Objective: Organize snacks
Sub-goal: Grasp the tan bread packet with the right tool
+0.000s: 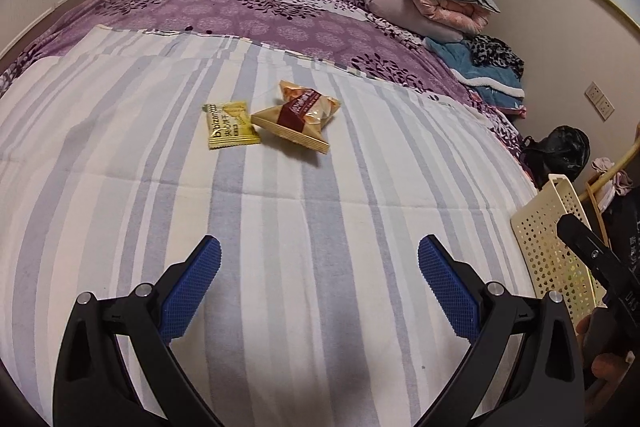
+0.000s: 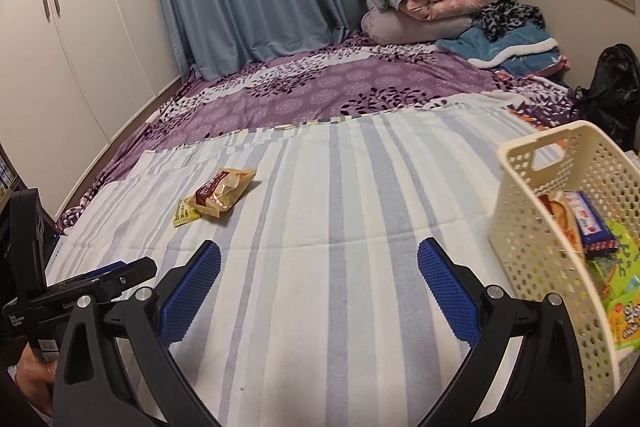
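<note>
Inside right view only: basket [image 2: 536,227] snacks [image 2: 596,223].

Left gripper [image 1: 319,259] jaws apart over striped sheet [image 1: 280,227], yellow packet [image 1: 229,125] and brown snack [image 1: 298,119] at twelve o'clock, cream basket [image 1: 548,239] at three o'clock

Yellow sachet [image 1: 230,125], tan-and-maroon packet [image 1: 298,117], cream basket [image 2: 540,227], blue-striped white sheet [image 1: 280,219]

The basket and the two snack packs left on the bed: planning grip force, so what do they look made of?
Basket: rigid cream plastic, matte, perforated walls. Yellow packet and tan-and-maroon pack: thin glossy film, probably plastic, with crimped seams and highlights.
</note>
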{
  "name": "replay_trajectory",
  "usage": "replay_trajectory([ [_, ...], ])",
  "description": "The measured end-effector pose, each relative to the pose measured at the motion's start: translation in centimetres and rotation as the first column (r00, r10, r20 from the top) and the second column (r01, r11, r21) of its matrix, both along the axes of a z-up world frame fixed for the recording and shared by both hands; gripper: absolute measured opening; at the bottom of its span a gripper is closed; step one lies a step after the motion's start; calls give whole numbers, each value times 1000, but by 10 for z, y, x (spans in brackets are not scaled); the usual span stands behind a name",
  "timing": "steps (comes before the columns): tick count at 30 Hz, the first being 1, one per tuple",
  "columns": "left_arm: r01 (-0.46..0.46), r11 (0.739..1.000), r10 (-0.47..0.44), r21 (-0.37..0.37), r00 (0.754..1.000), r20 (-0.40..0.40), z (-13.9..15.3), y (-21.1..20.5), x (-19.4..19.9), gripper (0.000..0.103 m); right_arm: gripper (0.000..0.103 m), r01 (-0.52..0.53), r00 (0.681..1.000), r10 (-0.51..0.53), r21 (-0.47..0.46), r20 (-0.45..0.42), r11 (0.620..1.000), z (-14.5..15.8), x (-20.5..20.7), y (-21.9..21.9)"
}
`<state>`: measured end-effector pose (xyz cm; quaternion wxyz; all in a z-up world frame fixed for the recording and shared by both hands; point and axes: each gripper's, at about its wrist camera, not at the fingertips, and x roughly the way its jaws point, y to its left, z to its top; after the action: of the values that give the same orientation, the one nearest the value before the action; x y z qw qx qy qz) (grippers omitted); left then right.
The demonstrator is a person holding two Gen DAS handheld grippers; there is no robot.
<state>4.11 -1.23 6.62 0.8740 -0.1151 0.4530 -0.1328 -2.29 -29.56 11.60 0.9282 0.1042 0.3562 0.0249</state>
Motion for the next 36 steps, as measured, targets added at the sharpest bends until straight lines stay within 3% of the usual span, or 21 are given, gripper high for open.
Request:
replay_trajectory([
  [17,-121,993,122,12,992,-27,-16,56,23,100,98,-156,983,159,45,-94,987,-34,128,97],
  [36,-178,982,180,65,983,-35,-29,85,36,100,98,-191,963,195,38,-185,981,-76,210,155],
])
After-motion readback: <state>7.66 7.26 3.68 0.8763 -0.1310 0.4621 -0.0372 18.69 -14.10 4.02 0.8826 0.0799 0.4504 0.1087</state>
